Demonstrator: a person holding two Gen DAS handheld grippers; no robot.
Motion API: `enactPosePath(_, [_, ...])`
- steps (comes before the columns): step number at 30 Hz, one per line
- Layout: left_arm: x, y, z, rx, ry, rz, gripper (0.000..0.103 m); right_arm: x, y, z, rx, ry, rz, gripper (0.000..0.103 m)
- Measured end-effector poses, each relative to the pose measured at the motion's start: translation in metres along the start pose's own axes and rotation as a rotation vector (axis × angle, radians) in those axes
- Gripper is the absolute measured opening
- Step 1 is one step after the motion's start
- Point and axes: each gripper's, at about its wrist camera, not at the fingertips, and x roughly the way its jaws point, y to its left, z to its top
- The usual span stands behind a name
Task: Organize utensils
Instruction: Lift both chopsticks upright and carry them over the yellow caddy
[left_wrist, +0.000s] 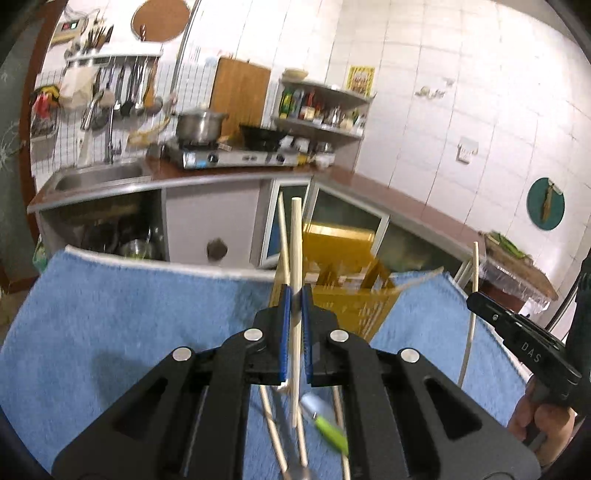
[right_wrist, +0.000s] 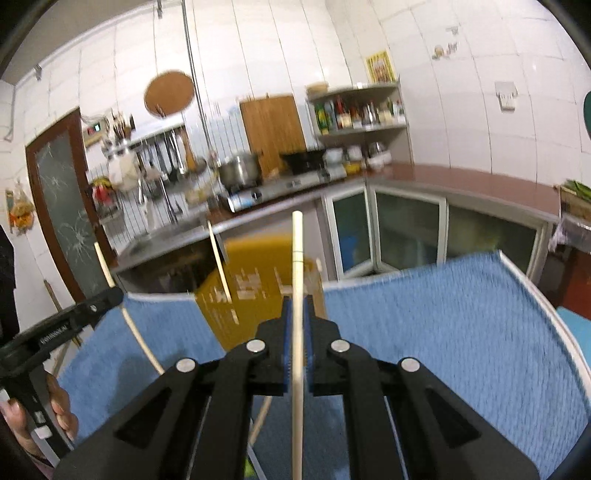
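So the biggest thing in both views is the blue towel (left_wrist: 129, 314) spread over the table, taking up most of the lower half. Behind it there's the kitchen counter (left_wrist: 229, 175) with a steel sink (left_wrist: 99, 175), a gas stove (left_wrist: 236, 155) carrying a steel pot (left_wrist: 199, 125) and a black wok (left_wrist: 262, 136), and a corner shelf of bottles (left_wrist: 325, 110) off to the side.

At the far edge of the towel stands a yellow slatted utensil holder (left_wrist: 347, 291), pretty blurry in both shots, with one thin stick poking up out of it in the right wrist view.

Left gripper (left_wrist: 294, 295) is clamped tight on a pale wooden chopstick (left_wrist: 295, 258), which stands nearly upright between the blue pads and sticks up well past the tips. Right gripper (right_wrist: 297, 306) is doing the same thing: pinched down on its own light chopstick (right_wrist: 297, 266), also close to vertical. Each gripper shows at the edge of the other's view, held in the person's hand (left_wrist: 535, 417), with its chopstick rising above it.

Still lying on the towel under the left gripper: a few more loose chopsticks (left_wrist: 271, 424) crossing each other, and a small utensil with a green handle (left_wrist: 330, 432), too blurred to say what it is
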Motion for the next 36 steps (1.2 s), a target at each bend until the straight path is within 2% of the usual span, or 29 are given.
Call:
enactPosePath(7, [0.002, -0.012, 0.041, 0.012, -0.064, -0.02, 0.004, 0.0, 0.012, 0.039, -0.007, -0.164, 0.016, 0.006])
enactPosePath(15, [0.004, -0.027, 0.09, 0.067, -0.159, -0.012, 0.004, 0.032, 0.022, 0.075, 0.016, -0.33, -0.008, 0.006])
enactPosePath(19, [0.015, -0.033, 0.102, 0.099, -0.198, -0.004, 0.004, 0.048, 0.025, 0.08, 0.009, -0.4, -0.023, 0.006])
enactPosePath(24, [0.039, -0.033, 0.103, 0.125, -0.23, 0.015, 0.004, 0.064, 0.021, 0.08, 0.028, -0.48, -0.035, 0.006])
enactPosePath(30, [0.081, -0.025, 0.084, 0.109, -0.173, 0.003, 0.004, 0.085, 0.023, 0.063, -0.011, -0.468, -0.058, 0.006])
enactPosePath(36, [0.113, -0.014, 0.056, 0.097, -0.102, 0.002, 0.004, 0.102, 0.021, 0.041, -0.066, -0.416, -0.063, 0.006])
